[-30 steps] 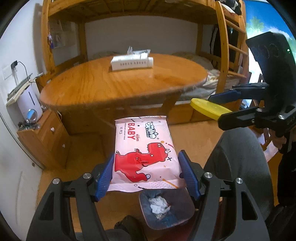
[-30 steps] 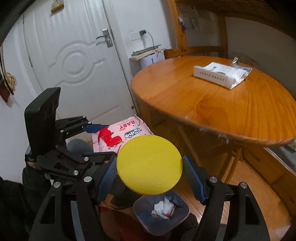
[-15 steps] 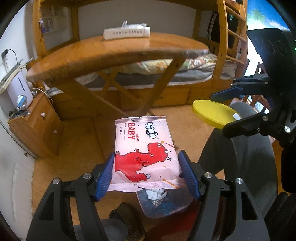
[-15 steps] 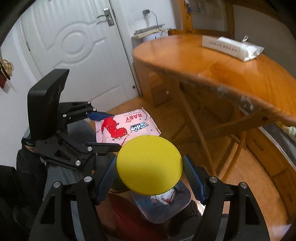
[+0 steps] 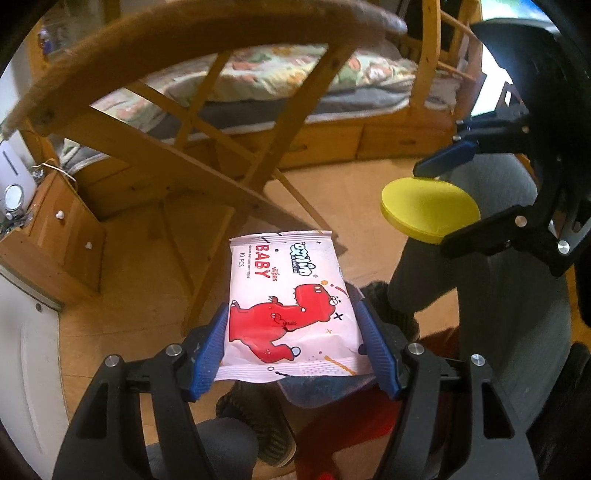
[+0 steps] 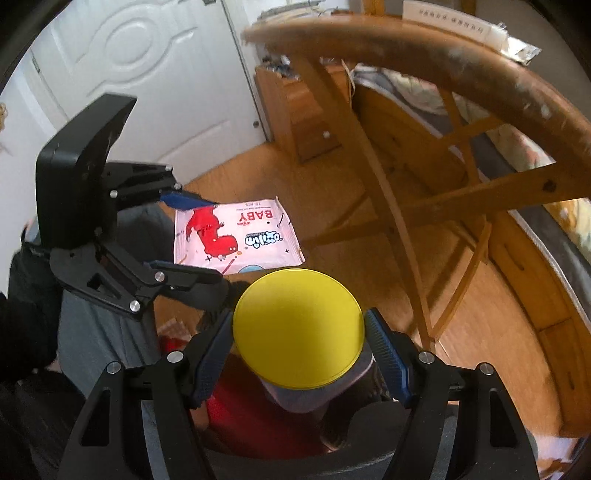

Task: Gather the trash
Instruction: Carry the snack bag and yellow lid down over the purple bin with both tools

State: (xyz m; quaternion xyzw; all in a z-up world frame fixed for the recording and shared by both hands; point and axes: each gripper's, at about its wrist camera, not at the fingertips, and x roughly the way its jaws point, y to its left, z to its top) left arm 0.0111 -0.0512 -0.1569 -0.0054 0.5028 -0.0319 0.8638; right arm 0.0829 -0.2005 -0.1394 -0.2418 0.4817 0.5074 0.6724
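My left gripper [image 5: 291, 345] is shut on a pink baby wipes pack [image 5: 288, 306] with a red dinosaur, held flat above the floor. The pack also shows in the right wrist view [image 6: 236, 236], with the left gripper [image 6: 184, 236] around it. My right gripper [image 6: 299, 345] is shut on a round yellow lid [image 6: 299, 328]; the lid also shows in the left wrist view [image 5: 430, 208] at the right. A small bin [image 5: 317, 387] lies below both grippers, mostly hidden by the pack and, in the right wrist view [image 6: 299, 397], by the lid.
A round wooden table [image 5: 207, 40] stands ahead, seen from below its edge, with crossed legs [image 5: 229, 170]. A white box [image 6: 448, 20] lies on the tabletop. A bed [image 5: 295, 85], a wooden drawer unit [image 5: 55, 236], a white door [image 6: 147, 74] and the person's grey-clad legs [image 5: 498, 295] surround the spot.
Both grippers have dropped lower, below the table edge, still holding the pack and the lid. The bin beneath is now more covered by them.
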